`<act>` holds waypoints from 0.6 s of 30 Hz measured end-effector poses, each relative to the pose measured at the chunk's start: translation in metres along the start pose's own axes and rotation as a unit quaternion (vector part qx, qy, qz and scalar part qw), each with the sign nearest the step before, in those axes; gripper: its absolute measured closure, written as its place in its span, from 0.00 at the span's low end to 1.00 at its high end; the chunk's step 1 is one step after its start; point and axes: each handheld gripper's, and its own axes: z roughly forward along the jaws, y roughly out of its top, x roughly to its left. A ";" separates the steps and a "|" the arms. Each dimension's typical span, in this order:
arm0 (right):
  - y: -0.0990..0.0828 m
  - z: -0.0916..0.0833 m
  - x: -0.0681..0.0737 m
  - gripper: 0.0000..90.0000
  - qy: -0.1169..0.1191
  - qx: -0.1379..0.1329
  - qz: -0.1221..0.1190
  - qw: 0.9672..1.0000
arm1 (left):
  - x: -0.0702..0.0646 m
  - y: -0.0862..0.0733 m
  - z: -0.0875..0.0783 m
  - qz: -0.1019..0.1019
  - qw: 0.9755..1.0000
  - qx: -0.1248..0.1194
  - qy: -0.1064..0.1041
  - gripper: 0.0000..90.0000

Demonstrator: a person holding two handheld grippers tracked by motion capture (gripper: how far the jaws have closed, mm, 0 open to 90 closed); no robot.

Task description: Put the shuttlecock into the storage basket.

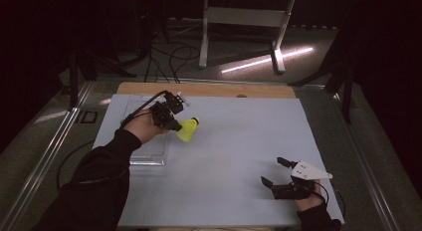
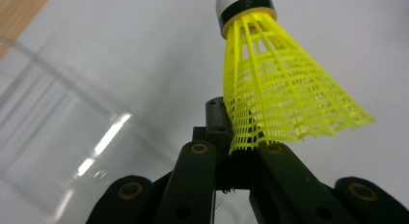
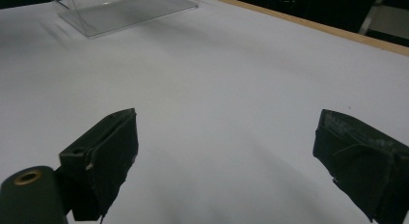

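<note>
High view: my left gripper is clamped on the skirt edge of a yellow shuttlecock, held above the table just beside the clear plastic tray (tray lies at table's left, under my hand). Shuttlecock's white cork points away from me. My right gripper rests near the front right, jaws wide apart, holding nothing.
</note>
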 end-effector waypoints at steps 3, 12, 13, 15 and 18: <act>0.000 0.000 0.000 0.10 0.001 0.001 -0.001 1.000 | 0.008 -0.007 -0.007 -0.015 1.000 -0.004 0.008 1.00; 0.000 0.002 0.000 0.10 0.002 0.002 0.001 1.000 | 0.026 -0.023 -0.023 -0.048 0.998 -0.016 0.022 1.00; 0.000 0.002 0.000 0.10 0.002 0.002 0.001 1.000 | 0.028 -0.025 -0.023 -0.053 0.998 -0.017 0.024 1.00; 0.000 0.003 0.000 0.10 0.002 0.003 0.001 1.000 | 0.032 -0.029 -0.024 -0.060 0.998 -0.016 0.027 1.00; 0.000 0.003 0.000 0.10 0.002 0.003 0.001 1.000 | 0.039 -0.035 -0.025 -0.074 0.997 -0.017 0.032 1.00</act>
